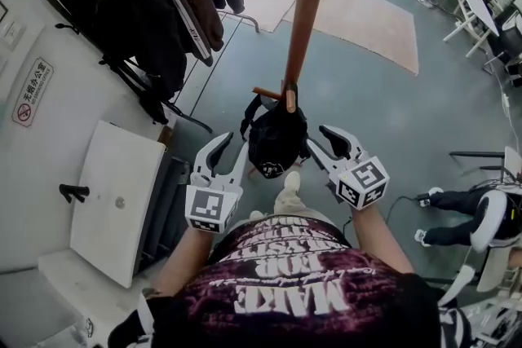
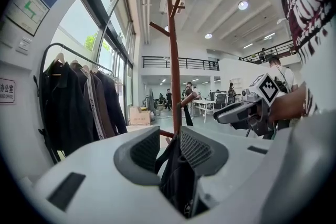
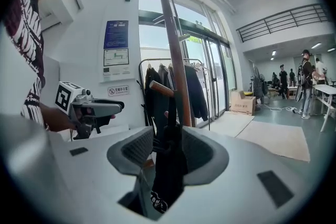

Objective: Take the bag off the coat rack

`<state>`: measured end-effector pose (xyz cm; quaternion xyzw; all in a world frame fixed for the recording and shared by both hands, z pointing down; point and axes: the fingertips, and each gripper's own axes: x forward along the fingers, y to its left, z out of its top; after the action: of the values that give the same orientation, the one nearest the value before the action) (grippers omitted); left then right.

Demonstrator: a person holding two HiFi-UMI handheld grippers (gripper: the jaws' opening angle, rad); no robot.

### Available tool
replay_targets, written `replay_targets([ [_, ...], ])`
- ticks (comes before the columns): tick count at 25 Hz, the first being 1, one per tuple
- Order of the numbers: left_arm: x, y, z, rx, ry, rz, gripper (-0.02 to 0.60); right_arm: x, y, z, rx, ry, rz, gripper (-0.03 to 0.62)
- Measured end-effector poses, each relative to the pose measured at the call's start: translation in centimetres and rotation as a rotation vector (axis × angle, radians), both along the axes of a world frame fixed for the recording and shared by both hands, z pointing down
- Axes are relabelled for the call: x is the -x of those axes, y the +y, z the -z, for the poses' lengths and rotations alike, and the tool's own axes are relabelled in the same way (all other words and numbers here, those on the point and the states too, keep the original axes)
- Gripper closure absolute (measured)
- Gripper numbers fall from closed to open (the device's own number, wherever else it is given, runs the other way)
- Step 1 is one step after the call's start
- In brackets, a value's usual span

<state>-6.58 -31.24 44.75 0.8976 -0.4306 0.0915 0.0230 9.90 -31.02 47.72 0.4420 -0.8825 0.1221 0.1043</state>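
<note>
Flanking bag (image 1: 276, 141): left claw (image 1: 235, 145), right claw (image 1: 316, 138)

Rack pole (image 1: 306, 8) behind bag (image 1: 276, 144); hung jackets (image 1: 155, 4) crowd left; floor (image 1: 391, 94) right open.

Dark maroon lettered T-shirt (image 1: 310, 289); white left gripper (image 1: 235, 144), right gripper (image 1: 316, 138), black-and-white marker cubes (image 1: 205, 209).

The shirt (image 1: 287, 293) reads "MAKE" in white letters. A wall sign (image 1: 33, 90) bears Chinese characters, including "办公". The blue poster's (image 3: 115, 34) print is unreadable.
</note>
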Motion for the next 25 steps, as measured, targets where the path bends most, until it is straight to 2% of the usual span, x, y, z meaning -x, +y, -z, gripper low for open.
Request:
replay_targets([
  [13, -5.0, -4.8, -2.5, 0.042, -0.015, -0.047, 0.471, -0.9, -5.1, -2.5, 0.048, 0.009, 0.067, 0.414],
  [19, -7.4, -6.5, -4.2, 0.063, -0.005, -0.091, 0.471, 0.7, -6.0, -3.7, 0.057, 0.021, 0.135, 0.418],
  [25, -8.8, -8.1, -5.5, 0.068, -0.03, -0.09, 0.471, 2.4, -7.2, -4.9, 0.044, 0.042, 0.165, 0.441],
])
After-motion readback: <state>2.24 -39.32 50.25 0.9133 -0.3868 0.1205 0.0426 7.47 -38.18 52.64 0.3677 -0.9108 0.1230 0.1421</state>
